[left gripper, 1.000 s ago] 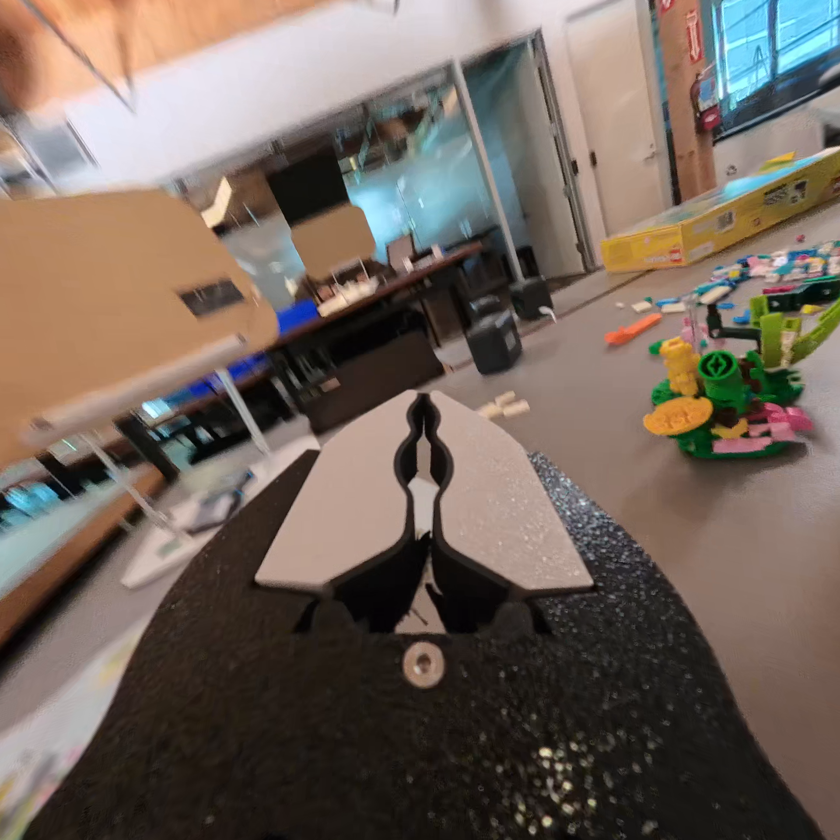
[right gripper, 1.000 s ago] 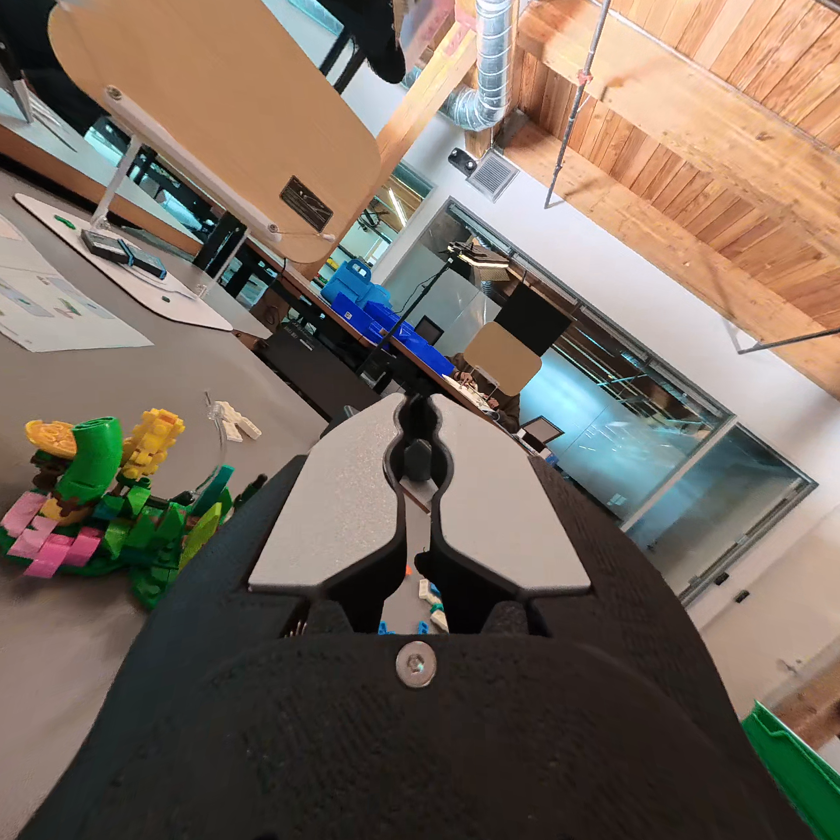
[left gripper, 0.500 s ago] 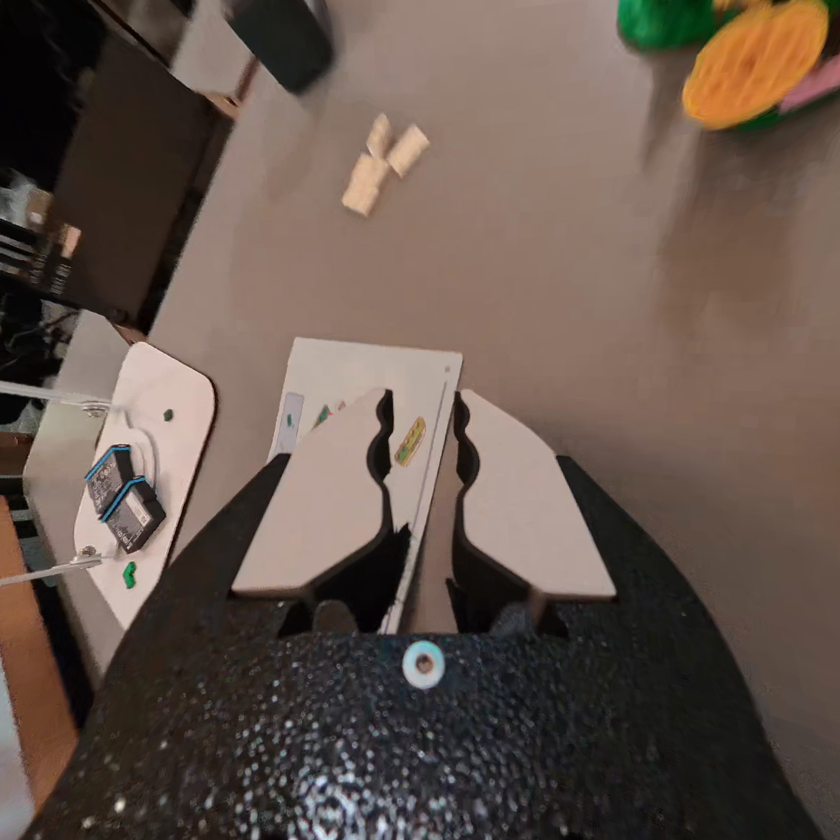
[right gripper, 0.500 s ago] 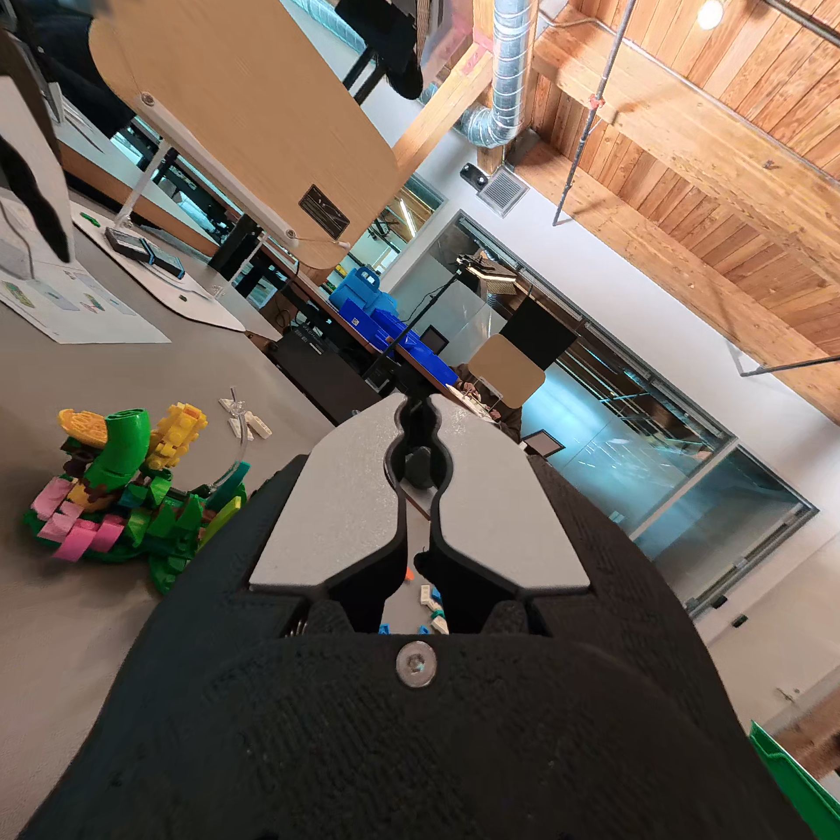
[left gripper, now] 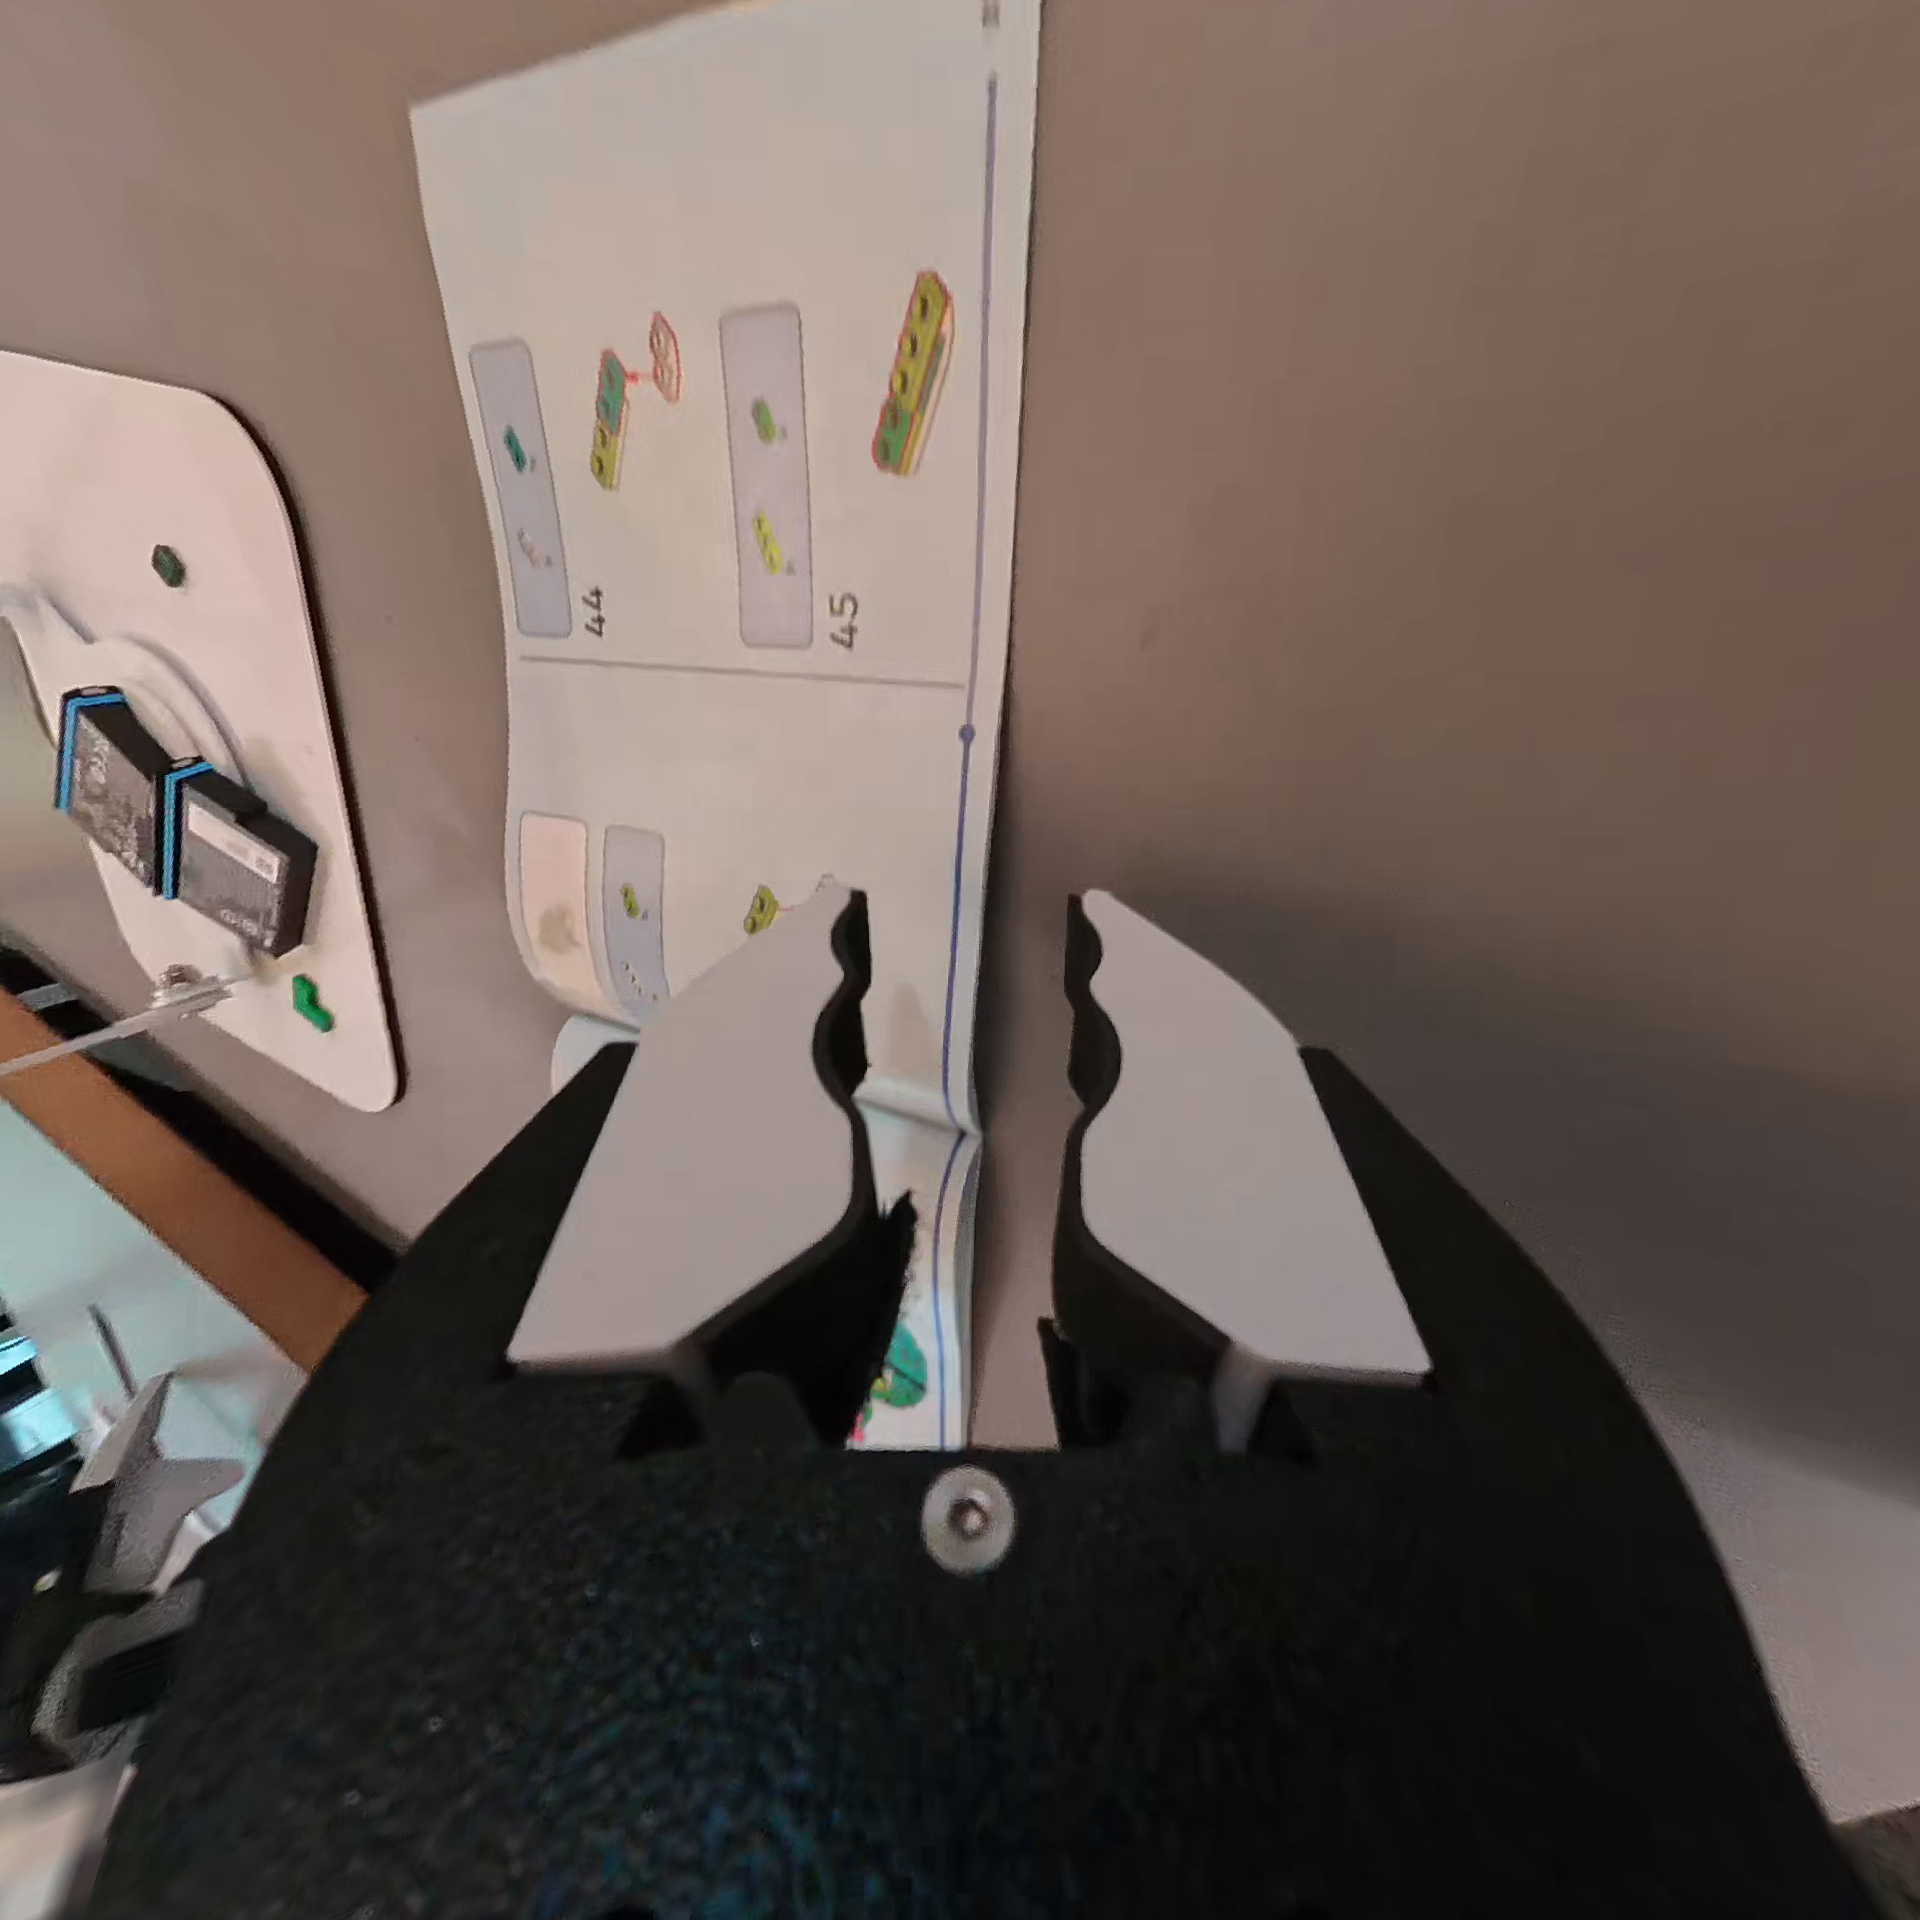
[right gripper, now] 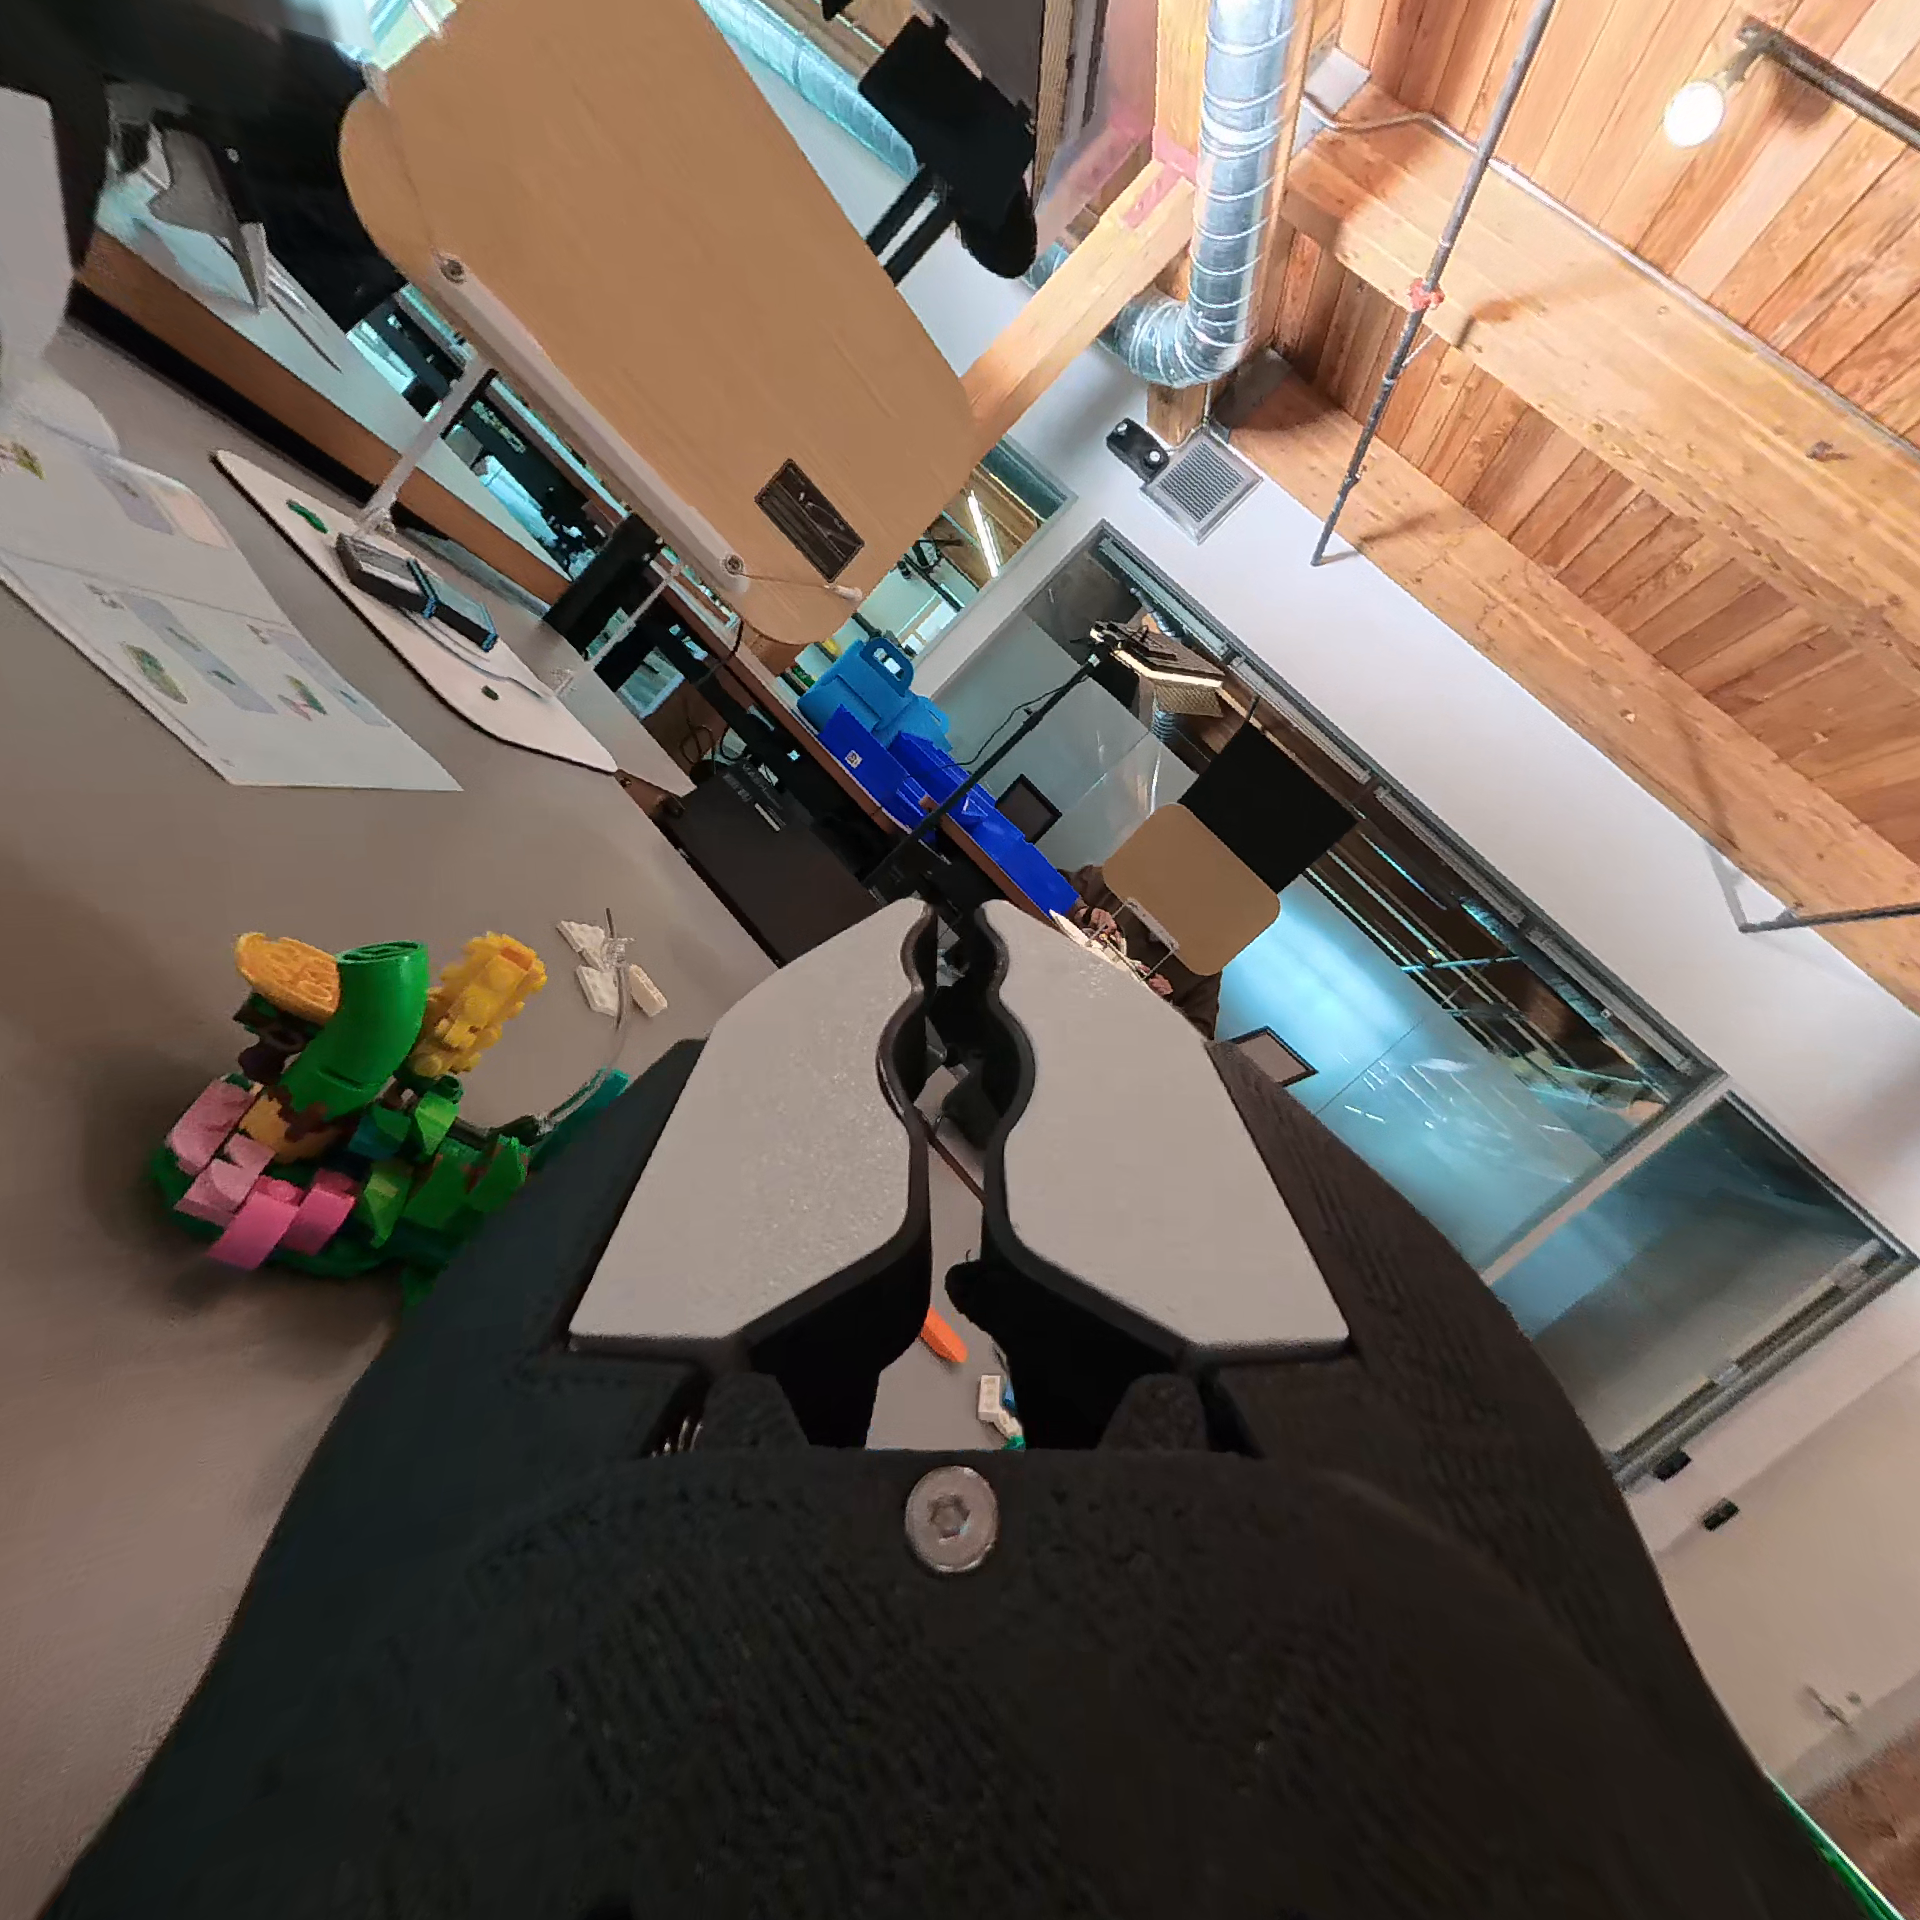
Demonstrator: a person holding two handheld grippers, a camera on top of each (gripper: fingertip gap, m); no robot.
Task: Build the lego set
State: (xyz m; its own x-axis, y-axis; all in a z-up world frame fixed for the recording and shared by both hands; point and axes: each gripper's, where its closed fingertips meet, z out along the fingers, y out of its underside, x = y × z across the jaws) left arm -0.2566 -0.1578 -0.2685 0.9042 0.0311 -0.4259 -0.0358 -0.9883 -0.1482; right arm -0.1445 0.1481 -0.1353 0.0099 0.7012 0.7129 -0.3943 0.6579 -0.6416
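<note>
Left gripper (left gripper: 966,914) points down at the grey tabletop (left gripper: 1455,520), jaws wide apart with nothing between the pads. It hovers over the right edge of an open instruction booklet (left gripper: 748,520), a white spread printed with small brick diagrams; the left fingertip (left gripper: 821,935) overlaps the page, the right fingertip (left gripper: 1122,935) sits over bare table just past the booklet's edge. Whether either finger touches the paper cannot be told. Left of the booklet lies a white rounded base plate (left gripper: 260,623) carrying two black battery-like blocks with blue trim (left gripper: 177,821) and a small green brick (left gripper: 312,1003) near its lower corner. Right gripper (right gripper: 954,914) is raised and aimed out across the room, jaws nearly closed, only a thin wavy slit between the pads, gripping nothing. Nearest to it on the table, down to the left, stands a brick-built plant model (right gripper: 343,1101) in green, yellow, orange and pink; a few loose white bricks (right gripper: 613,971) lie just beyond that. An orange piece (right gripper: 943,1335) shows through the gap at the base of the fingers. The same booklet (right gripper: 208,665) lies far left in this view, well apart from the right gripper, with a tan rounded panel (right gripper: 644,281) on a white stand above it.
</note>
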